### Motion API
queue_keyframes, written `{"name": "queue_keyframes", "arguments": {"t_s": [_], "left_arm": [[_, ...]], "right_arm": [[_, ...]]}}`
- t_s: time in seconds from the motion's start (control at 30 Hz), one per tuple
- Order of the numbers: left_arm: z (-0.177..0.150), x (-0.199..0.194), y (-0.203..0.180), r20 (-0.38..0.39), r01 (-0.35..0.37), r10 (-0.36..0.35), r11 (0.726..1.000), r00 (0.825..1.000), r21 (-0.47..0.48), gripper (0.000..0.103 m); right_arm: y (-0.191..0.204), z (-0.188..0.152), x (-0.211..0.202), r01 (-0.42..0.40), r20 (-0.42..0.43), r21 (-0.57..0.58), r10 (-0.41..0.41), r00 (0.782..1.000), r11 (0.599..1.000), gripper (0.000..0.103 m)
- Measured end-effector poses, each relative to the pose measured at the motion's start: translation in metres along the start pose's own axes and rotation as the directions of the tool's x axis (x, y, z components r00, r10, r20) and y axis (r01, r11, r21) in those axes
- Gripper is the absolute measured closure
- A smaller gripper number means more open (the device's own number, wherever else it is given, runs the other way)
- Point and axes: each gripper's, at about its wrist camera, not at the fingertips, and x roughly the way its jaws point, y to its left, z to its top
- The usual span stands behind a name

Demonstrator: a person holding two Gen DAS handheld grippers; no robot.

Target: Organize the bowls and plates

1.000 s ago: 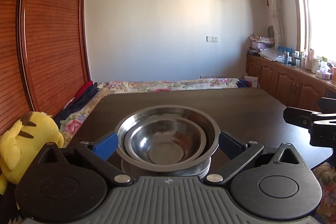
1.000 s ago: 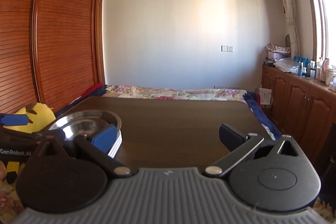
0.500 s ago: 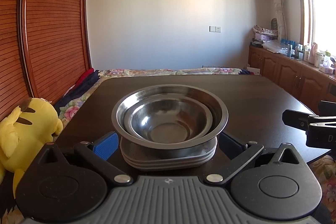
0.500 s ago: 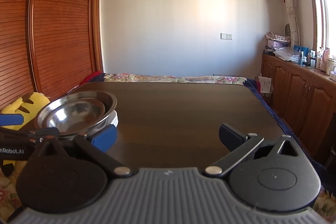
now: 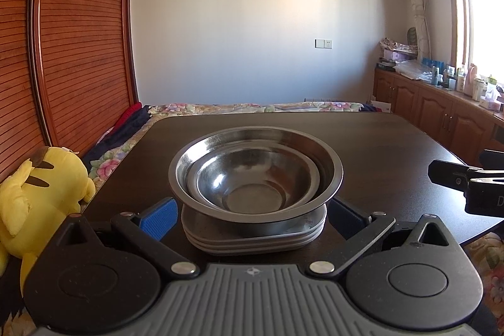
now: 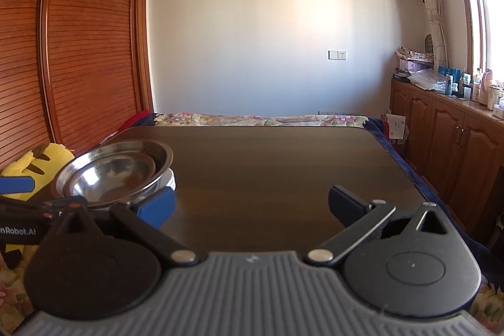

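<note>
A small steel bowl nests inside a larger steel bowl, and both rest on a stack of pale plates near the front left of the dark table. My left gripper is open, its blue-padded fingers flanking the near side of the plates. The right wrist view has the same bowls and plates at the left. My right gripper is open over bare table, to the right of the stack, holding nothing.
A yellow plush toy sits off the table's left edge beside a wooden sliding door. A flowered bed lies beyond the table. Wooden cabinets with bottles line the right wall. The table's right half holds nothing.
The left gripper has drawn back from the stack, so the plates under the bowls now show. The right view has the stack slightly nearer. Both grippers stay open.
</note>
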Motion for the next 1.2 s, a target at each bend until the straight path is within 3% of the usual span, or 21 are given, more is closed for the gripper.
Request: {"name": "queue_keyframes", "arguments": {"t_s": [1.2], "left_arm": [[0.0007,0.0001,0.0010,0.001,0.001,-0.001,1.000,1.000,0.001,0.000]], "right_arm": [[-0.0019,0.0009,-0.0026,0.001,0.001,0.007,-0.001,1.000,1.000,0.000]]}}
